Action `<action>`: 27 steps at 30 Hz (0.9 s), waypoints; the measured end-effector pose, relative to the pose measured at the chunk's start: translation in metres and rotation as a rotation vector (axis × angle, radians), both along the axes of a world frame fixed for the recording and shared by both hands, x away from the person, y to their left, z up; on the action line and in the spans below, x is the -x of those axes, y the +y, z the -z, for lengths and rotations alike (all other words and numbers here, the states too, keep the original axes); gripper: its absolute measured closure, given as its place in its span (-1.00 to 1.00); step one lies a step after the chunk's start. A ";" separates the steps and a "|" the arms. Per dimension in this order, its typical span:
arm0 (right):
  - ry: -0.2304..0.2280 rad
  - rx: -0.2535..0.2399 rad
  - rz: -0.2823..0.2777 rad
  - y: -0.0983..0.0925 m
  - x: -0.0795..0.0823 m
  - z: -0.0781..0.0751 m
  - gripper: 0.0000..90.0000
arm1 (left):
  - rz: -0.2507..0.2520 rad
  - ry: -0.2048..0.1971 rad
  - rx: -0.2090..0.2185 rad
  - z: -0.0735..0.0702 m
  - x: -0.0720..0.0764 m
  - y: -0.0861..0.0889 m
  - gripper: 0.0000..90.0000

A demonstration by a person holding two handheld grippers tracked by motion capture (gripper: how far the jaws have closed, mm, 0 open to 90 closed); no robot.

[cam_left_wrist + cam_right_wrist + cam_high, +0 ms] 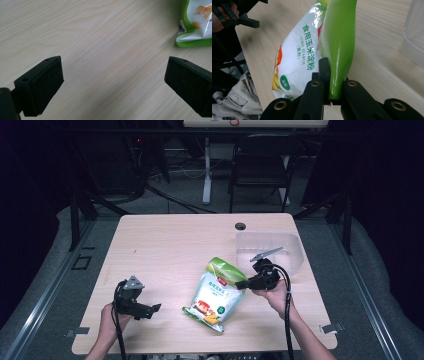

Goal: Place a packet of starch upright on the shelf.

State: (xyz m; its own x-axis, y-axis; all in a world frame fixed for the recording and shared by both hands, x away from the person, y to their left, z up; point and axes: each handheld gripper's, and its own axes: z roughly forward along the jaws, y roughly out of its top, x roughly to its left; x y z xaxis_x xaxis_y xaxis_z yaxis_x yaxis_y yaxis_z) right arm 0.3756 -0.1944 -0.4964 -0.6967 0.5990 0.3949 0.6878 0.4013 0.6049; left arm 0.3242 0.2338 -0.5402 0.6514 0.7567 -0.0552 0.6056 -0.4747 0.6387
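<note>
A green and white bag of corn starch (218, 292) lies in the middle of the wooden table (170, 245), its right edge lifted. My right gripper (243, 284) is shut on that edge. In the right gripper view the green rim of the bag (338, 45) stands pinched between the two black jaws. My left gripper (152, 310) rests low over the table at the front left, open, with bare wood between its pads (50, 82). In the left gripper view a corner of the bag (195, 22) shows at the top right, well apart from the jaws.
A clear plastic tub (270, 251) stands at the table's right side, just beyond my right gripper; its wall (414, 32) is close on the right. A cable hole (240, 226) sits near the far edge. A chair (262, 162) and a table leg stand behind.
</note>
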 end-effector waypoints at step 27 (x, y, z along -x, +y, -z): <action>-0.060 -0.018 -0.007 -0.008 0.012 -0.031 1.00 | 0.001 0.001 0.001 0.001 0.000 -0.001 -0.95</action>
State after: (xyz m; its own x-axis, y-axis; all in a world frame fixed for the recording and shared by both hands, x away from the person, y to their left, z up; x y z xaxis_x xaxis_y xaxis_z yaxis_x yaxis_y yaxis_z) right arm 0.3640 -0.2024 -0.4653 -0.7232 0.5874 0.3632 0.6477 0.3945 0.6518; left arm 0.3244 0.2329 -0.5409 0.6521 0.7560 -0.0566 0.6059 -0.4749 0.6382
